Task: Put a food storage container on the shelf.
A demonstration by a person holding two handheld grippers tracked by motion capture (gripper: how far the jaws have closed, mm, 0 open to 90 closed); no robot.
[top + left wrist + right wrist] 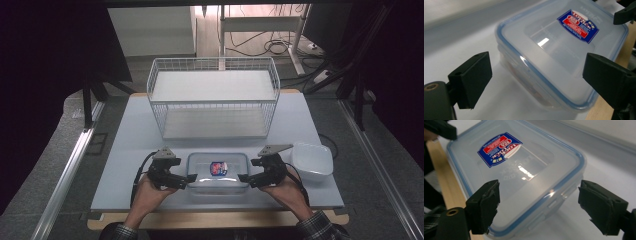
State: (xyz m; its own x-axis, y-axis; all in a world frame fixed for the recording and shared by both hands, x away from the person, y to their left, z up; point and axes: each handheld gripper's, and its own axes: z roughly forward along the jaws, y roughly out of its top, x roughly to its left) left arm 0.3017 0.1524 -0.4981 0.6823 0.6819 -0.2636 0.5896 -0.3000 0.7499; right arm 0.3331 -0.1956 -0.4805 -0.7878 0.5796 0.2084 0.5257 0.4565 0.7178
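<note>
A clear plastic container (218,172) with a blue-sealed lid and a red-and-blue label lies near the table's front edge. My left gripper (192,178) stands at its left end and my right gripper (243,177) at its right end, both pointing inward. In the left gripper view the left gripper (539,80) is open, its jaws straddling the container (559,50) end without pressing on it. In the right gripper view the right gripper (539,205) is likewise open around the other end of the container (524,165), with a gap at the far pad.
A white wire basket (215,95) stands at the back middle of the pale table (130,150). A white bowl (312,160) sits just right of my right hand. The table's wooden front edge (215,220) runs close below the container.
</note>
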